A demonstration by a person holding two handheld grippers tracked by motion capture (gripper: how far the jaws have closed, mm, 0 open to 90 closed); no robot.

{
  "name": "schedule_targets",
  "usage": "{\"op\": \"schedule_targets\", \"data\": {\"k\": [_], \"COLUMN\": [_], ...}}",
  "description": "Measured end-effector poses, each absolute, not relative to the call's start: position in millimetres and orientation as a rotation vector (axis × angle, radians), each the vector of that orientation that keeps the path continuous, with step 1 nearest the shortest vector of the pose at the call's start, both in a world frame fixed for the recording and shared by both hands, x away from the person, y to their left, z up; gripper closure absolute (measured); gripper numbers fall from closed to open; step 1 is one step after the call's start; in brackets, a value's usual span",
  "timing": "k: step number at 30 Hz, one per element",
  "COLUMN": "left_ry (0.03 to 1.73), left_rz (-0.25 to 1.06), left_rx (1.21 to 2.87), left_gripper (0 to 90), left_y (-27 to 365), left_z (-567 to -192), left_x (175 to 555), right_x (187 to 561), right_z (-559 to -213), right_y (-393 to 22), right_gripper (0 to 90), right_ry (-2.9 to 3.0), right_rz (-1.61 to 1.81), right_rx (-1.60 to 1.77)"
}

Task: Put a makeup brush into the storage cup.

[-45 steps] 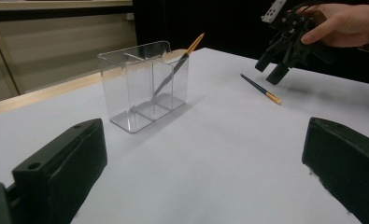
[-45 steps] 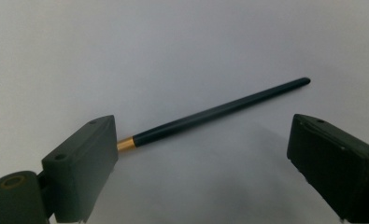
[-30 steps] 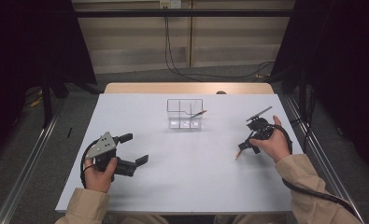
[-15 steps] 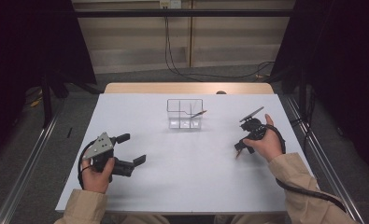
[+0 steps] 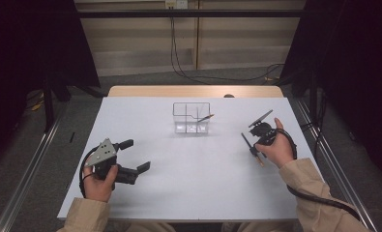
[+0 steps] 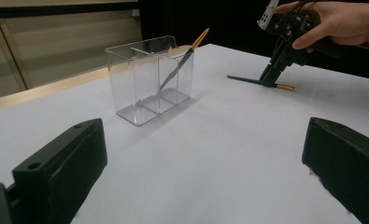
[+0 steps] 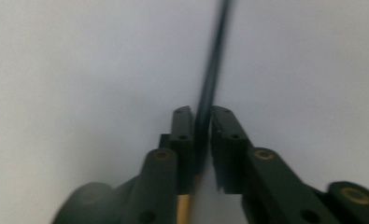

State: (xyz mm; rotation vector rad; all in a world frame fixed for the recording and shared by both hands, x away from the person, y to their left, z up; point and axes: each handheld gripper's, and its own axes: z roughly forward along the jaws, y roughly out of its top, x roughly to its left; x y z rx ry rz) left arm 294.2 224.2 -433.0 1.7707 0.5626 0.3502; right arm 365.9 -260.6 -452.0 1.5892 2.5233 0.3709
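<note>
White table [image 5: 193,179] across the middle of the high view, wooden strip along its far edge. Clear box [image 5: 192,117] with compartments just above centre of that frame, one pencil [image 5: 204,117] leaning inside it, orange end poking past the right rim. Same box [image 6: 149,79] upper left of centre in the left gripper view, the dark pencil [image 6: 181,63] slanting up to the right out of the right-hand compartment.

Left gripper [image 5: 130,157] at lower left of the high view, held in the left hand [image 5: 99,181], grey plate on top, jaws spread wide and holding nothing. Both black jaws at the bottom corners of the left gripper view, far apart, bare table between.

Right gripper [image 5: 252,145] at centre right of the high view, gripped by the right hand [image 5: 275,150], pointing down at the table. Jaws narrow, closed around a second pencil [image 5: 250,147] lying on the table, orange end toward lower right. In the right gripper view, that pencil [image 7: 210,88] running up the middle of the frame, pinched between the two jaws, blurred toward the top, orange end at the bottom. In the upper right of the left gripper view, right gripper [image 6: 271,79] tip down on the pencil [image 6: 247,80], well right of the box.
</note>
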Motion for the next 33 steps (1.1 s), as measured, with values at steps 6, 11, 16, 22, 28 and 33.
{"op": "schedule_targets", "data": {"k": [6,11,16,22,28,33], "left_ry": [0.562,0.564,0.555,0.554,0.556,0.551], "left_rz": [0.353,0.351,0.348,0.349,0.347,0.346], "left_rx": [1.774,1.775,1.780,1.784,1.787,1.791], "left_gripper": [0.0,0.0,0.0,0.0,0.0,0.0], "left_y": [223.0,221.8,220.8,218.8,216.8,215.4], "left_z": [-433.0,-433.3,-432.9,-432.7,-432.8,-432.8], "left_x": [296.0,296.4,297.3,297.9,298.3,298.1], "right_x": [366.5,365.6,362.3,358.2,352.9,352.4], "right_z": [-450.8,-451.0,-450.7,-449.4,-448.3,-449.8], "right_y": [-262.3,-267.4,-271.0,-273.6,-275.9,-274.5], "right_gripper": [83.1,82.8,77.3,76.4,77.0,77.9], "right_ry": [2.553,2.563,2.567,2.583,2.600,2.601], "right_rz": [0.358,0.390,0.416,0.386,0.332,0.312], "right_rx": [1.615,1.621,1.647,1.637,1.621,1.600]}}
